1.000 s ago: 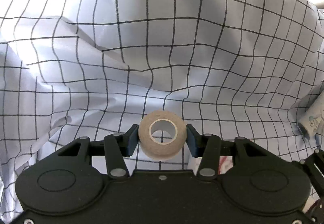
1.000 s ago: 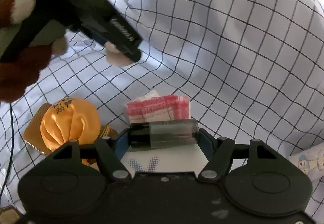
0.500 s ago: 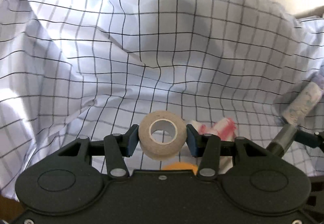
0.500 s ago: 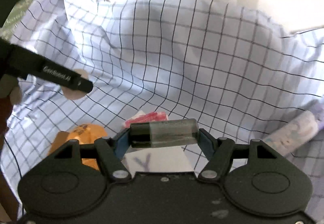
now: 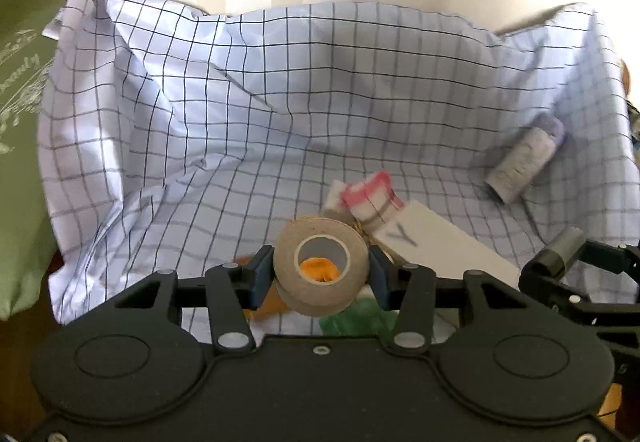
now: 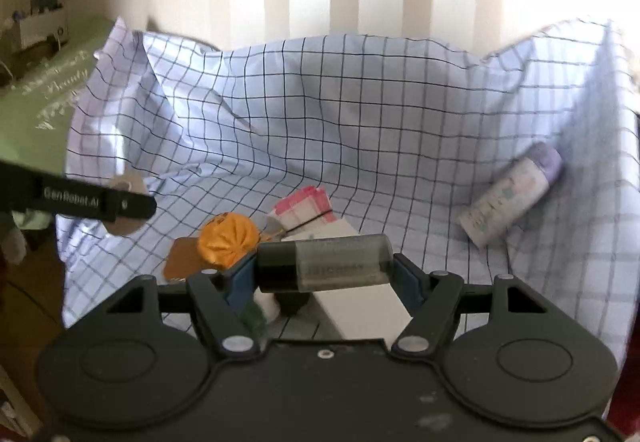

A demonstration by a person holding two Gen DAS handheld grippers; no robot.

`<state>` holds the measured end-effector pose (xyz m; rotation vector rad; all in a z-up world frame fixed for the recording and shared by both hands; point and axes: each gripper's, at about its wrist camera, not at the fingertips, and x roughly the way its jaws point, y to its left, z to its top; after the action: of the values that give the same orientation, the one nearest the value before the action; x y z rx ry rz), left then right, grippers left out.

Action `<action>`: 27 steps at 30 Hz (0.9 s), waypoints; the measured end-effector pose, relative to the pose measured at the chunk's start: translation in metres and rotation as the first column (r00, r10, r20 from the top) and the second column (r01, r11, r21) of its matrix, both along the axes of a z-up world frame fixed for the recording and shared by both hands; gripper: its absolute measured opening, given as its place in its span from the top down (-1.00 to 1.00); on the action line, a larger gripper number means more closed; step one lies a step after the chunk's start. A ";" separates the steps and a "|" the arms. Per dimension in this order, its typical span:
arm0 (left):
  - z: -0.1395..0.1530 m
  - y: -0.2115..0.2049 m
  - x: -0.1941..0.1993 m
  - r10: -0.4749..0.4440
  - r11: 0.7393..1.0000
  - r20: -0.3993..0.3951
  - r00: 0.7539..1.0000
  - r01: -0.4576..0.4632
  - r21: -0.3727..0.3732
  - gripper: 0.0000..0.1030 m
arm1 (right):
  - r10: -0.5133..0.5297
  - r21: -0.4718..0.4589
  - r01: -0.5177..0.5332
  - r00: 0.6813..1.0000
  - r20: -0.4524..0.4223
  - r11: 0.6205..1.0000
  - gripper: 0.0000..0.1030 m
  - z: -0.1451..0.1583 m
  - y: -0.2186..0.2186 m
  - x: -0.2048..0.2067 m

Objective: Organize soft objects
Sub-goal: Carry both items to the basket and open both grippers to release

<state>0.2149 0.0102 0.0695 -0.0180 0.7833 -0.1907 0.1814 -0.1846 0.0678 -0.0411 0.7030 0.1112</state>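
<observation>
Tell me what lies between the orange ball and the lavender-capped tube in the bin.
In the right wrist view, a pink-and-white folded cloth and a white box lie between the orange ball and the lavender-capped tube; past the box, only checked liner.

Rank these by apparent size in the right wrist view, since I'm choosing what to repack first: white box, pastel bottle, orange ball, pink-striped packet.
1. white box, though nearest the camera
2. pastel bottle
3. orange ball
4. pink-striped packet, close to the ball; partly hidden, so unsure
</observation>
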 end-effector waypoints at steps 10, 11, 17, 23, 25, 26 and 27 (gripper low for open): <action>-0.023 -0.008 -0.080 -0.018 0.999 -0.047 0.999 0.016 -0.039 0.06 | -0.129 0.151 0.130 0.991 -0.017 0.980 -0.36 -0.007 -0.007 -0.107; -0.027 -0.010 -0.085 -0.017 0.999 -0.056 0.998 0.015 -0.034 0.06 | -0.141 0.149 0.142 0.990 -0.022 0.979 -0.36 -0.010 -0.006 -0.114; -0.055 -0.018 -0.112 -0.024 1.000 -0.128 0.991 0.021 -0.020 0.06 | -0.189 0.165 0.196 0.980 -0.054 0.967 -0.36 -0.028 -0.005 -0.151; -0.073 -0.022 -0.137 -0.015 1.000 -0.165 0.986 0.014 -0.011 0.06 | -0.211 0.218 0.222 0.975 -0.072 0.950 -0.36 -0.033 -0.005 -0.179; -0.077 -0.022 -0.142 -0.013 1.000 -0.173 0.985 0.010 -0.019 0.06 | -0.222 0.225 0.230 0.973 -0.063 0.947 -0.36 -0.031 -0.004 -0.187; -0.079 -0.023 -0.146 -0.012 1.000 -0.174 0.985 0.009 -0.018 0.06 | -0.225 0.225 0.232 0.973 -0.058 0.946 -0.36 -0.030 -0.003 -0.191; -0.081 -0.023 -0.148 -0.009 1.000 -0.174 0.985 0.006 -0.016 0.06 | -0.228 0.224 0.234 0.972 -0.053 0.946 -0.36 -0.029 -0.002 -0.195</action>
<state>0.0667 -0.0128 -0.0111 -0.0473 0.9561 -0.2041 -0.0132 -0.1867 0.0393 0.2644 0.7125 -0.0329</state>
